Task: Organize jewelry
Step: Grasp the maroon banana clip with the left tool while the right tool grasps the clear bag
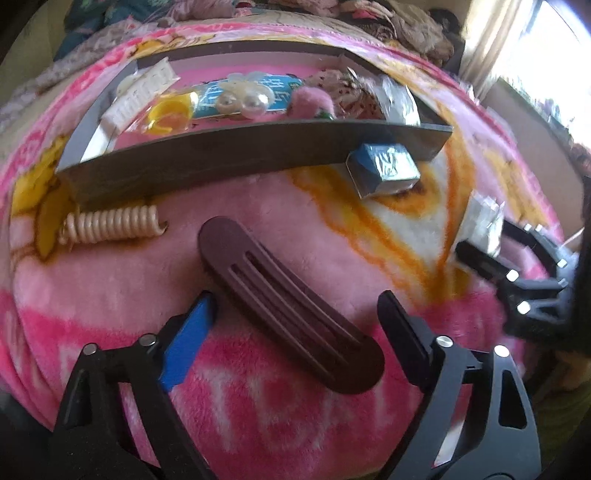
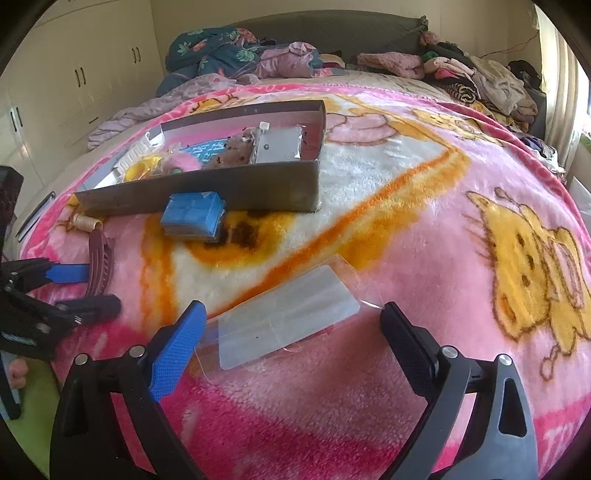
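Bed cover: I see a pink fleece blanket (image 2: 424, 206) printed with yellow cartoon bears and orange bands, spread across the whole bed.
Far end of bed: I note a crumpled dark teal floral quilt (image 2: 210, 51) at the left, with a lilac garment (image 2: 284, 61) bunched just beside it.
Right of that: I note a heap of mixed clothes (image 2: 476, 77) in pink, beige and black, piled along the grey upholstered headboard (image 2: 332, 29).
Left wall: I see cream wardrobe doors (image 2: 85, 66) with dark handles.
Right edge: pale curtain (image 1: 491, 40) beside a bright window; detail washed out.
Lower left: I see a green floor (image 2: 33, 417).
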Available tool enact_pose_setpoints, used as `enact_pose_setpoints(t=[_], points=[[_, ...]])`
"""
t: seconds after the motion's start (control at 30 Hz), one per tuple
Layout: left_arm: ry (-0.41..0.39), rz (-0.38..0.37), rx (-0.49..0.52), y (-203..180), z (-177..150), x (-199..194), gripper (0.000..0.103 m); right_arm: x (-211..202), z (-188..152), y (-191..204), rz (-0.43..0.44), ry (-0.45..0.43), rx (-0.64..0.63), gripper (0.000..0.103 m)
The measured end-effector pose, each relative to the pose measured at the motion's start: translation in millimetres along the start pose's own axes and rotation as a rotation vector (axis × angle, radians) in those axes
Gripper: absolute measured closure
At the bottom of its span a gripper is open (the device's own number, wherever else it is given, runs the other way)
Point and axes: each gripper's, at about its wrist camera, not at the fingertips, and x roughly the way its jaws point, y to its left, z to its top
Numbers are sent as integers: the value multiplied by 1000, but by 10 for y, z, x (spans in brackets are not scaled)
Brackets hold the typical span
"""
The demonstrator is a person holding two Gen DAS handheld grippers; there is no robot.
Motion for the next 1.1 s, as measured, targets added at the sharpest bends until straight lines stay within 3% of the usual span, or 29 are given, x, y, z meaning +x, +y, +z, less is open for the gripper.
enact_pose_setpoints(t=[0.13, 0.3, 0.33, 0.7, 1.1], points=[[-16, 45, 66, -82, -5, -1, 44, 19, 15, -32, 9, -1, 2, 29], [-33, 28, 98, -85, -30, -91, 77, -7, 38, -68, 16, -9, 11, 37], [-38, 19, 92, -60, -33, -118, 78, -20, 42, -79, 21, -11, 16, 38], [-39, -54, 45, 92, -50, -249, 78, -189, 62, 4, 58, -36, 26, 40], [-124, -76, 21, 229, 42, -598, 78, -377, 271, 254, 94, -79, -7, 41]])
